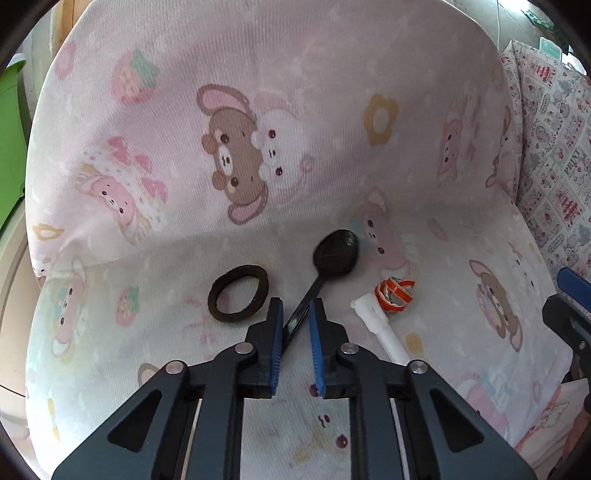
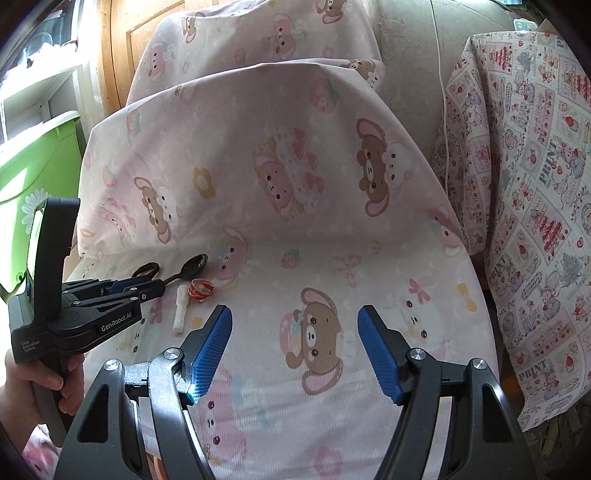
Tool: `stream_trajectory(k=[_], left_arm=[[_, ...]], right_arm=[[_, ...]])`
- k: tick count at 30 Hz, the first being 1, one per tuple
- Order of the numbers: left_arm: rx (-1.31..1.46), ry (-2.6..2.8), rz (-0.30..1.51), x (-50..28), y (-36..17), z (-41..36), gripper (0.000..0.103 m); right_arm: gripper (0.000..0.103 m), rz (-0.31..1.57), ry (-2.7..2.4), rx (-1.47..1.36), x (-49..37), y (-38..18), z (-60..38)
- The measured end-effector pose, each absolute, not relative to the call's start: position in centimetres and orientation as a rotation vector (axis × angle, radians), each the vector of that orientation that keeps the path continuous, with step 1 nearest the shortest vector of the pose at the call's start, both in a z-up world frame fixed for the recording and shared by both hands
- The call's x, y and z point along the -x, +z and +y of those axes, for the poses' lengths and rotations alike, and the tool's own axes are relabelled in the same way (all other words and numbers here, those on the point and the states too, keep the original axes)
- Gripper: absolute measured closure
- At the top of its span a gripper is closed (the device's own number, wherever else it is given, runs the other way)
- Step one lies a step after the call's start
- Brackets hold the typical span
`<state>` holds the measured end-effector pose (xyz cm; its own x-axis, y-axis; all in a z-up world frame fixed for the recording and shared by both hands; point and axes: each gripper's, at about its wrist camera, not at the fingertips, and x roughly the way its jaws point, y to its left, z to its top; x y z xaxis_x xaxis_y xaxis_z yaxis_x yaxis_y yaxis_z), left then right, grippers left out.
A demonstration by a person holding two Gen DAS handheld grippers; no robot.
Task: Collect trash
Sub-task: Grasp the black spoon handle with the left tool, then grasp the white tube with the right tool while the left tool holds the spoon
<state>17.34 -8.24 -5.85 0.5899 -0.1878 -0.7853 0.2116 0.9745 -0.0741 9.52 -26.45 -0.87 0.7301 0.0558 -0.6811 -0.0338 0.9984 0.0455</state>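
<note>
A black plastic spoon lies on the seat of a chair with a pink cartoon cover. My left gripper is nearly closed around the spoon's handle, with a small gap still showing beside the handle. A black hair tie lies to the left of it. A white plastic piece and a curled orange strip lie to the right. In the right wrist view my right gripper is open and empty above the seat, and the left gripper, the spoon and the strip show at the left.
A green plastic bin stands left of the chair. A patchwork-print cloth drapes over furniture on the right. A second covered chair back stands behind.
</note>
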Motion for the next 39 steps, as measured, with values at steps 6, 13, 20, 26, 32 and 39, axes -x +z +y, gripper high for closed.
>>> stream_trajectory(k=[6,13,20,26,32,39], left_arm=[[0.01,-0.247,0.858,-15.7,-3.6,-8.1,0.097],[-0.004,-0.166,0.699,-13.6,0.7,-5.8,0.097],[-0.012,-0.081,0.661,-12.2,2.8,-3.7,0.097],[0.029,-0.049,0.667,-12.6,2.6,-2.6,0.097],[0.021,-0.032,0.657,-12.4,2.6,-2.3,0.097],[-0.013,-0.02,0.643,-12.0,2.5,-2.6,0.097]], right_arm=[[0.03,0.771,0.098,-0.061,-10.3,-1.3,-24.9],[0.03,0.817,0.202,0.001,-12.0,-2.7,-19.5],[0.041,0.88,0.205,0.082,-13.8,-4.9,-15.7],[0.051,0.871,0.163,0.063,-14.3,-5.5,-15.1],[0.07,0.89,0.158,0.08,-14.5,-6.1,-14.8],[0.092,0.845,0.168,0.079,-13.5,-5.2,-15.5]])
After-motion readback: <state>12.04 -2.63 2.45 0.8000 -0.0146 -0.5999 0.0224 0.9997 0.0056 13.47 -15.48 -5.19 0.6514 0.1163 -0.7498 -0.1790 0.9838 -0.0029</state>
